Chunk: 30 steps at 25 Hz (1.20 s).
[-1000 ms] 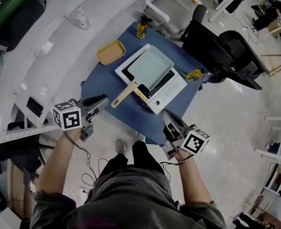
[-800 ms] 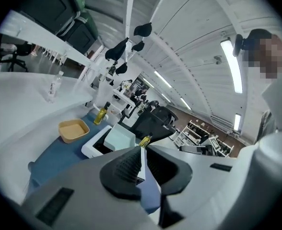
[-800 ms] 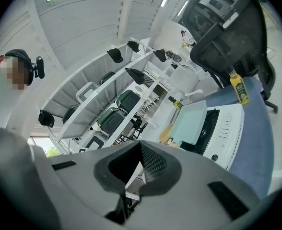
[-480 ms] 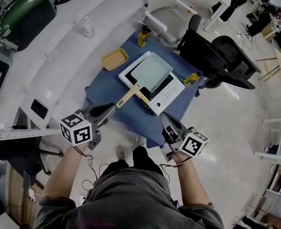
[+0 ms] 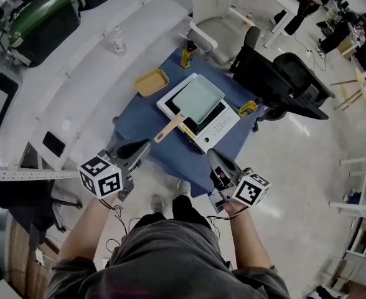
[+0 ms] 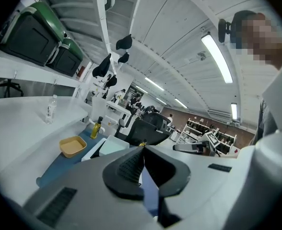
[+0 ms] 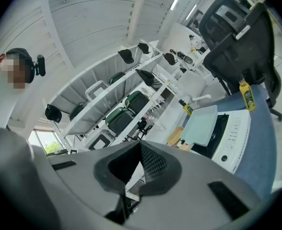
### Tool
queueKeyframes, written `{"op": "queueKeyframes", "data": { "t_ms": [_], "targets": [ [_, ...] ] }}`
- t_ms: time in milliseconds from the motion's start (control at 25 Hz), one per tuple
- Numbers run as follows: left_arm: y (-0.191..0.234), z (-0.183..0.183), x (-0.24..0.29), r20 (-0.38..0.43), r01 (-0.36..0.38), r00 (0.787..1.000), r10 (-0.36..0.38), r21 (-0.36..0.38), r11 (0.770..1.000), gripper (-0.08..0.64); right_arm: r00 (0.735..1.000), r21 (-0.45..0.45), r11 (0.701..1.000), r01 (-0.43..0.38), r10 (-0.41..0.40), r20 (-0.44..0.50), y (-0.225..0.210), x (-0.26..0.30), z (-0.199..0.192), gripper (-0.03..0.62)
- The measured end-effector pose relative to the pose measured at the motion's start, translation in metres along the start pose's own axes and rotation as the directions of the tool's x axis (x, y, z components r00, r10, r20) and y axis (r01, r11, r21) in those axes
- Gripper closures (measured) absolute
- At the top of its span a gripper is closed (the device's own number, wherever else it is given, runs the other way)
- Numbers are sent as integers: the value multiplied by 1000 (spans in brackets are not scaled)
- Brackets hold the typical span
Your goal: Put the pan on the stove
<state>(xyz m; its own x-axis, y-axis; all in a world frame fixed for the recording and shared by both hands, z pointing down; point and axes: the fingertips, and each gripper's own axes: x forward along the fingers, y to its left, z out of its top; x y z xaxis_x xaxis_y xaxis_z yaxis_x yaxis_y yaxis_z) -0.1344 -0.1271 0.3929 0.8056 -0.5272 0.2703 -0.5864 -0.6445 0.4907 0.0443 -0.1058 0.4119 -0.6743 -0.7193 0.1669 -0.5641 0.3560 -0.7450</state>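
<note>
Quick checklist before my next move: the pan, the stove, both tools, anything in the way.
1. Pan rests flat on the stove: ok.
2. Pan's wooden handle points toward the person, with neither tool touching it: ok.
3. Left tool is back from the table, jaws together, nothing between them: ok.
4. Right tool is back from the table, jaws together, empty: ok.
5. Yellow tray and oil bottle stand apart from the stove: ok.
6. Whether the stove is switched on: cannot tell.
</note>
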Motion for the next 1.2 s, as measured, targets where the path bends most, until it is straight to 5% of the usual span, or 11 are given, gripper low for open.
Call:
{"op": "queueKeyframes", "data": {
  "t_ms": [720,1200],
  "targets": [
    [-13,18,9,26,-32,999,29,143,989,558,999,-97,995,-33,30,-35,25,11,15,589],
    [-5,15,12,17,-74,997,72,139,988,558,995,-104,992,-69,62,-75,23,20,15,591]
  ]
}}
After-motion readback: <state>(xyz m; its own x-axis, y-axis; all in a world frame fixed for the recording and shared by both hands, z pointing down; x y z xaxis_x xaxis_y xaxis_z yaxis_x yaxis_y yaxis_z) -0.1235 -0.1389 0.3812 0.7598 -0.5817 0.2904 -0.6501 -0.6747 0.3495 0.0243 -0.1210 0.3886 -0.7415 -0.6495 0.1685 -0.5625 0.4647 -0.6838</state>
